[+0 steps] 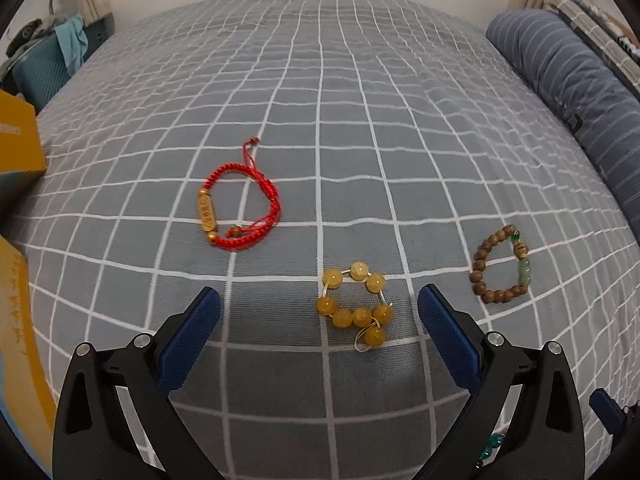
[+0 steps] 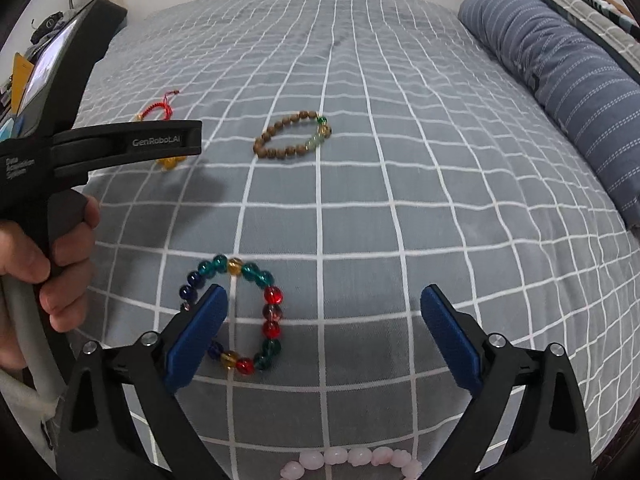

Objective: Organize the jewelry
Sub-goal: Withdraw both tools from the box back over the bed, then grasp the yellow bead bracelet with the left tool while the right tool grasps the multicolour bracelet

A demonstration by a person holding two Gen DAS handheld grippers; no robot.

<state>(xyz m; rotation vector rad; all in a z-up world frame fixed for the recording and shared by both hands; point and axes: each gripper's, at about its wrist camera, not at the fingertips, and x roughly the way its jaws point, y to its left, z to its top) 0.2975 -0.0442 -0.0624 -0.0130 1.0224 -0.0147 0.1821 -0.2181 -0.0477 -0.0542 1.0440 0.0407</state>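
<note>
Left gripper [image 1: 319,307]: jaws wide and empty, with the yellow bead bracelet [image 1: 357,307] lying flat on the bed [image 1: 360,100] between them, slightly right of centre. Right gripper [image 2: 323,307]: jaws wide and empty; the multicoloured bead bracelet [image 2: 240,314] lies at the left jaw, partly hidden behind it. Farther out lie the red cord bracelet [image 1: 240,204] and wooden bead bracelet [image 1: 502,266]. A pink bead bracelet [image 2: 352,462] is cut off by the frame edge.

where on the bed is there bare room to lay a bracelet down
The far half of the checked bedspread, beyond the wooden bead bracelet and left of the striped pillow, is bare. So is the stretch right of the multicoloured bracelet. The near edge is crowded: amber bracelet, red cord bracelet, pink beads.
</note>
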